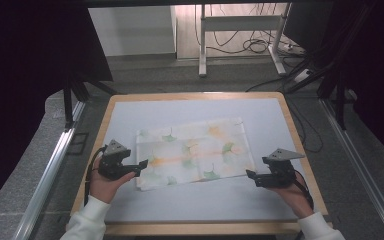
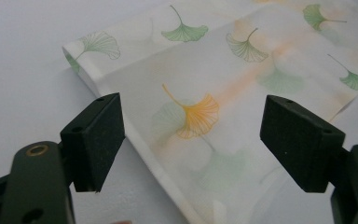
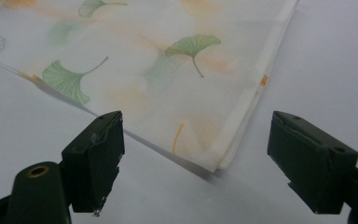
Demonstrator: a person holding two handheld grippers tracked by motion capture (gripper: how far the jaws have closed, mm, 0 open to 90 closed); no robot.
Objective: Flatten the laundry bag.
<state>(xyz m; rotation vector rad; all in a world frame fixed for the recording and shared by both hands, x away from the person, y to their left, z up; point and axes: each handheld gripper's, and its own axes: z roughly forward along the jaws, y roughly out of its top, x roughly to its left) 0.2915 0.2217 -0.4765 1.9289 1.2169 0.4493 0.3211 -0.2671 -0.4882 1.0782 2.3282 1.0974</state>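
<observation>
Folded cloth (image 1: 195, 152) lies long axis left-right between both grippers; left gripper (image 1: 142, 164) at its edge, right gripper (image 1: 250, 174) just beside the near corner. Both gape wide, holding nothing.

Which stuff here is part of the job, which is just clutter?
In the job:
- folded leaf-print cloth
- left gripper, open at its left edge
- right gripper, open at its near right corner

Lying about:
- white desk frame
- floor cables

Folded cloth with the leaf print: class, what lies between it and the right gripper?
Nothing: in the high view, bare pale table top separates the right gripper from the folded cloth. The right gripper view shows the same gap.
</observation>
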